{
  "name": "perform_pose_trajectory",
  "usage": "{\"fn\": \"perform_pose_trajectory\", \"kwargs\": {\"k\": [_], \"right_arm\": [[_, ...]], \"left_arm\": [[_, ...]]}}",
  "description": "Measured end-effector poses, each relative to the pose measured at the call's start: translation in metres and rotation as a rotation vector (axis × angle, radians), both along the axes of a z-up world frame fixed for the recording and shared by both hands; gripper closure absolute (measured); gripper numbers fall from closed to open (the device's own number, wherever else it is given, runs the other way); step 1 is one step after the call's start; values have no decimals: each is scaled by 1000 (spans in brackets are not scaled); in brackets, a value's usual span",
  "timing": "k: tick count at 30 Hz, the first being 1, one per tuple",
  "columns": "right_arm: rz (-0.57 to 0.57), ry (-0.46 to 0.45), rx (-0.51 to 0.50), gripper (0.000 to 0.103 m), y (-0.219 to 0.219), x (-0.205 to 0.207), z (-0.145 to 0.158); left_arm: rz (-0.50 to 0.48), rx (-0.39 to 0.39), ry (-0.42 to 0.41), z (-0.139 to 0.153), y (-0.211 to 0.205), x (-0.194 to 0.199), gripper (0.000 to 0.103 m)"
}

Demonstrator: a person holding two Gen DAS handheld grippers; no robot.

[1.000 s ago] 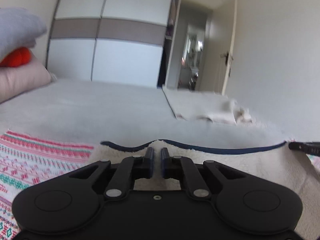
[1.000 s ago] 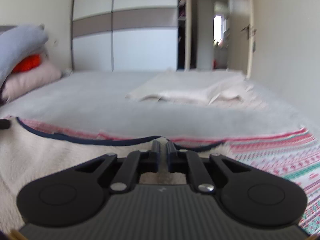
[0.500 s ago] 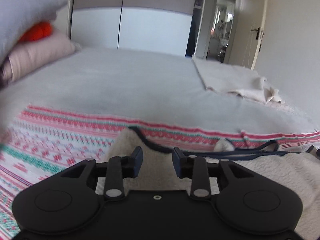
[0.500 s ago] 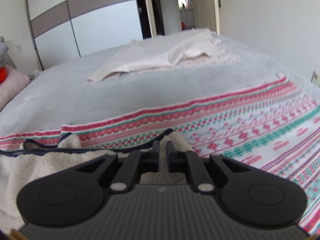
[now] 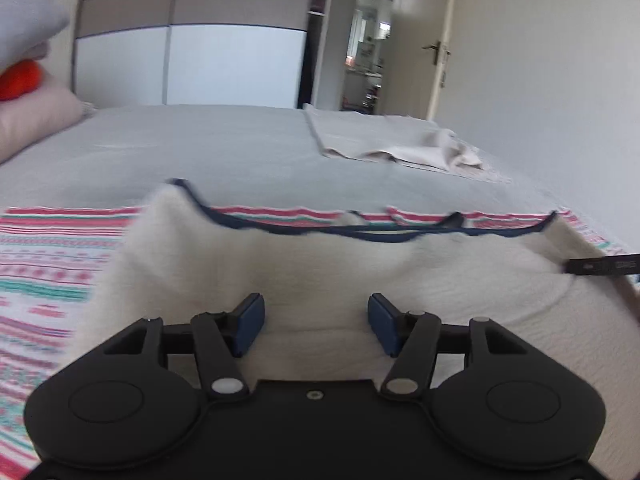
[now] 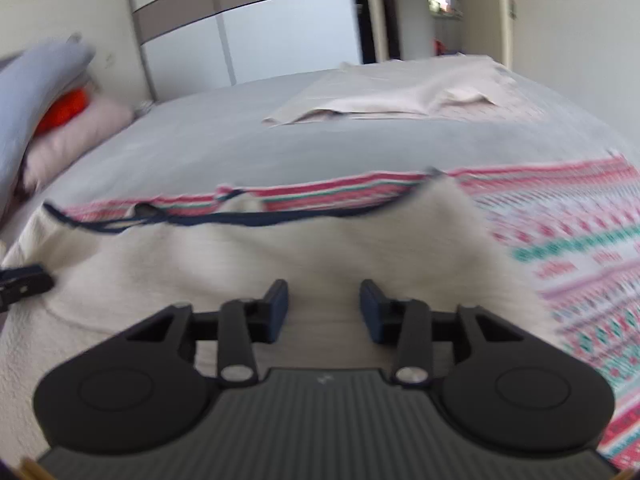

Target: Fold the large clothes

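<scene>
Both claws stand apart with nothing between their pads: the left claw and the right claw each hover just over the cream fleece garment with navy trim. The garment lies on a patterned red, green and white blanket at the near end of the grey bed. A folded beige cloth lies far right; pillows far left.
</scene>
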State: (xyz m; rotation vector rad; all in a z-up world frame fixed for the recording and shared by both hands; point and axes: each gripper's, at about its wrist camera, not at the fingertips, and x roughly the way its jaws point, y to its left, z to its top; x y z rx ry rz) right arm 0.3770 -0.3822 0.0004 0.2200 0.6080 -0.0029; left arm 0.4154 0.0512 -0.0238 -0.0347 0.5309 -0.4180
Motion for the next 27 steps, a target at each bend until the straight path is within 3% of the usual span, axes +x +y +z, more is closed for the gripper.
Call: {"fn": "perform_pose_trajectory", "kwargs": {"k": [1, 3, 4, 5, 6, 8, 13, 15, 16, 19, 20, 22, 23, 26, 27], "right_arm": [[-24, 1, 4, 92, -10, -6, 0], [-57, -7, 8, 91, -22, -18, 3], [-66, -9, 15, 89, -22, -26, 7], [-71, -14, 7, 83, -19, -34, 11], [-59, -26, -4, 70, -13, -43, 16], [-22, -72, -34, 60, 4, -66, 24], [1, -85, -1, 61, 21, -112, 15], [-17, -63, 75, 61, 12, -124, 4], [-31, -62, 109, 61, 6, -131, -2], [-71, -66, 131, 62, -3, -149, -5], [-76, -66, 143, 62, -3, -155, -1], [-76, -74, 151, 55, 0, -168, 8], [-69, -76, 140, 46, 3, -173, 13], [-43, -69, 75, 41, 19, -186, 30], [-31, -74, 66, 35, 24, -193, 34]], "left_arm": [[4, -8, 1, 1, 10, -2, 44], [147, 43, 16, 4, 25, -1, 44], [148, -15, 38, 7, 36, -2, 45], [163, -52, 52, 11, 42, -7, 47], [168, -61, 52, 17, 43, -16, 46], [119, -76, 37, 25, 34, -36, 46], [30, -136, 65, 20, 18, -83, 45], [32, -111, 88, 5, 15, -91, 43], [20, -95, 55, -1, 12, -95, 43], [69, -89, 59, 3, 16, -110, 42], [90, -110, 84, 9, 19, -114, 39], [120, -192, 141, 19, 28, -128, 20], [124, -223, 155, 23, 32, -135, 18], [139, -301, 195, 30, 43, -156, 12], [154, -328, 213, 31, 47, -162, 7]]}}
